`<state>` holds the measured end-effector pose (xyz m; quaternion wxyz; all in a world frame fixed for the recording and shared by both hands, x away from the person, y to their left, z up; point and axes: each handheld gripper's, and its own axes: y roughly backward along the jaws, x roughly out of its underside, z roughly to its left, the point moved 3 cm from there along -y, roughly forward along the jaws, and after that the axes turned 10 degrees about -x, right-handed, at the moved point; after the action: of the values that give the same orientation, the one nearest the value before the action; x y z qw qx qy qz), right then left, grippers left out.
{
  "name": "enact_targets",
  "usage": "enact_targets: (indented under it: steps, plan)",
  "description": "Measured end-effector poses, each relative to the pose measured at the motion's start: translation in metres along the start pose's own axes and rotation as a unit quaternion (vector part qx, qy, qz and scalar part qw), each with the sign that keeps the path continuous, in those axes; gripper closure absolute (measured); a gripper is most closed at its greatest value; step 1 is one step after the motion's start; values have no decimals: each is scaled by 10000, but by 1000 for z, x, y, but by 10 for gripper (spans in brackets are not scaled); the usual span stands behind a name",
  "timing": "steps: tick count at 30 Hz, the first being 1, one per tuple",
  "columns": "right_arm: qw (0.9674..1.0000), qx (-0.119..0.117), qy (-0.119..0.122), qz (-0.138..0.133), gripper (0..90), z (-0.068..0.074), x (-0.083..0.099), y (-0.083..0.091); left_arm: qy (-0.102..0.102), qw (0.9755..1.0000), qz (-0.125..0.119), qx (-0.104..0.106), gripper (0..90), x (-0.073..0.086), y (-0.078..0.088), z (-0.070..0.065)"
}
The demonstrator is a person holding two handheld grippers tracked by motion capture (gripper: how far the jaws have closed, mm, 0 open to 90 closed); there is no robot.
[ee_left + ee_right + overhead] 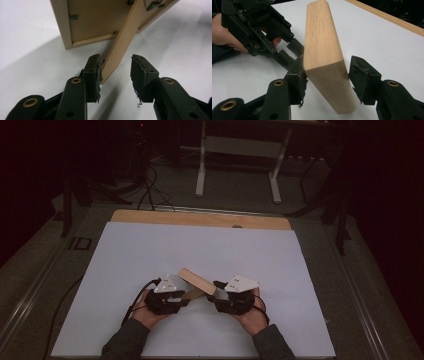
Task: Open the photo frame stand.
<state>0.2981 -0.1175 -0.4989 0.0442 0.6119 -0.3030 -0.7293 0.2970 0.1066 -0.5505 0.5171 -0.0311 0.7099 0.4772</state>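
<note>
A light wooden picture frame [196, 281] stands tilted on the white sheet [150, 250] between my two grippers. My right gripper [327, 77] is shut on the frame's thick edge [319, 37], one pad against each face. In the left gripper view I see the frame's back [92, 20] and its thin prop leg [122, 42]. My left gripper [116, 72] stands open around that leg's tip. The leg rests against one pad [98, 75] and is clear of the other. From the right gripper view, the left gripper [292, 52] reaches in behind the frame.
The white sheet covers a wooden tabletop whose bare strip [200, 218] shows at the far edge. Dark floor with cables [150, 190] and a white table stand [240, 165] lie beyond. Both forearms enter from the near edge.
</note>
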Motion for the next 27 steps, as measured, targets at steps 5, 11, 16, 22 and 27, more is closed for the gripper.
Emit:
enact_targets:
  steps: [5, 11, 16, 22, 27]
  plan:
    - [10000, -15, 64, 69, 468, 3, 0, -2, 62, 9999, 84, 41, 628, 3, 1, 1]
    - [10000, -34, 4, 76, 439, 2, 1, -2, 75, 9999, 127, 34, 592, 5, 0, 2]
    - [9999, -56, -45, 122, 336, 1, 1, -2, 161, 9998, 79, -60, 514, 5, 3, 5]
    - [9998, -104, -133, 116, 307, -2, 3, 1, 297, 9995, -68, -114, 496, 4, 9, 10]
    - [9997, -181, -137, 104, 309, -4, 4, 3, 411, 9987, -211, -194, 493, 3, 14, 17]
